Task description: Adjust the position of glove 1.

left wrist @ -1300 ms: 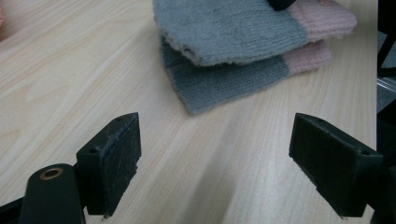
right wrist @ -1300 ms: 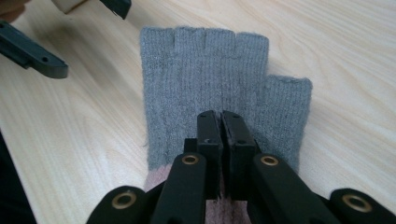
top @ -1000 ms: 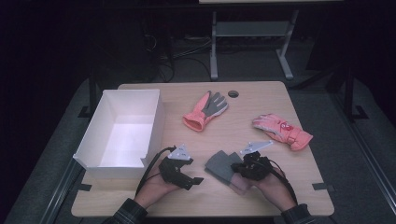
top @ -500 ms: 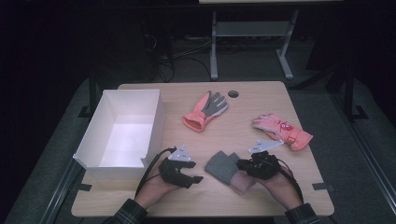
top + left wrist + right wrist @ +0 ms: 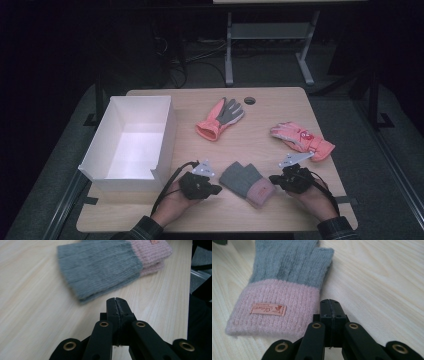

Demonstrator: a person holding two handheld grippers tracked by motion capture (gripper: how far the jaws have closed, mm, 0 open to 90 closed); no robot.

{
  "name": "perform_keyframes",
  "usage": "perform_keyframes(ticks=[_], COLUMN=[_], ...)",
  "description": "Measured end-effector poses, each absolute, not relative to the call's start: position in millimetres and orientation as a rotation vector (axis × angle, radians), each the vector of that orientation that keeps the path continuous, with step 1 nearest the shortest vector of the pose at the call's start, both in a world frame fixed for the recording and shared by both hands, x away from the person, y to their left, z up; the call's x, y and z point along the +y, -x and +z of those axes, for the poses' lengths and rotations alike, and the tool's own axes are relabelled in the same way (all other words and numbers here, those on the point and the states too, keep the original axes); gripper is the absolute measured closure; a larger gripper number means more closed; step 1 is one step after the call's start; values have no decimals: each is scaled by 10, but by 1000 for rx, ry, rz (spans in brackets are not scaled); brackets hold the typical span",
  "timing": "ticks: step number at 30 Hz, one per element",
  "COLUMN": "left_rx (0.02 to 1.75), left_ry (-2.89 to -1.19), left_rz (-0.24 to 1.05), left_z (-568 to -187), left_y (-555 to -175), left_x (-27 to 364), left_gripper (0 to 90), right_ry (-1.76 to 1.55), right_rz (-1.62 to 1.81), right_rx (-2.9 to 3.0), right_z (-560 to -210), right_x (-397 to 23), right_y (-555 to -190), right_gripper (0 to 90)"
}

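A folded grey-and-pink knit glove [image 5: 248, 183] lies at the lower centre of the high view on the pale wooden tabletop [image 5: 260, 142], between the two claws. The left claw [image 5: 116, 302] has just been closing and its jaws now meet with nothing between them, tip just short of the fuzzy grey edge. The right claw [image 5: 331, 305] is likewise pressed together and empty beside the ribbed pink cuff with its small sewn label [image 5: 269, 309]. Both seem poised to tidy the glove toward the open white box [image 5: 131, 145] at left
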State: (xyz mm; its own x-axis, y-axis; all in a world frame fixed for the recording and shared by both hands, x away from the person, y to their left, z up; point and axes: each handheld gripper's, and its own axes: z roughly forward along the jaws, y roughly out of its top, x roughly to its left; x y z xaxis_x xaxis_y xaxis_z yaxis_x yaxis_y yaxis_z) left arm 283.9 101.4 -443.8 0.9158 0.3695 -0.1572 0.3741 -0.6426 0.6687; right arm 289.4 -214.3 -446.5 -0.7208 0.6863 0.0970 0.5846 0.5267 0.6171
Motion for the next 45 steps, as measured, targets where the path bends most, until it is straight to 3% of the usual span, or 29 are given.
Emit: perform_keyframes(ticks=[7,45], left_rx=[524,635], left_ry=[-2382,-2379], left_rz=[19,92], left_z=[-4497,-4488], left_y=[-2900,-3344], left_x=[804,788], left_gripper=[898,898], right_ry=[-1085,-850], right_rz=[968,1104], right_rx=[2626,2850], right_z=[-4460,-4489], right_x=[-2113,-1561], right_y=[-2881,-2674], right_gripper=[900,900])
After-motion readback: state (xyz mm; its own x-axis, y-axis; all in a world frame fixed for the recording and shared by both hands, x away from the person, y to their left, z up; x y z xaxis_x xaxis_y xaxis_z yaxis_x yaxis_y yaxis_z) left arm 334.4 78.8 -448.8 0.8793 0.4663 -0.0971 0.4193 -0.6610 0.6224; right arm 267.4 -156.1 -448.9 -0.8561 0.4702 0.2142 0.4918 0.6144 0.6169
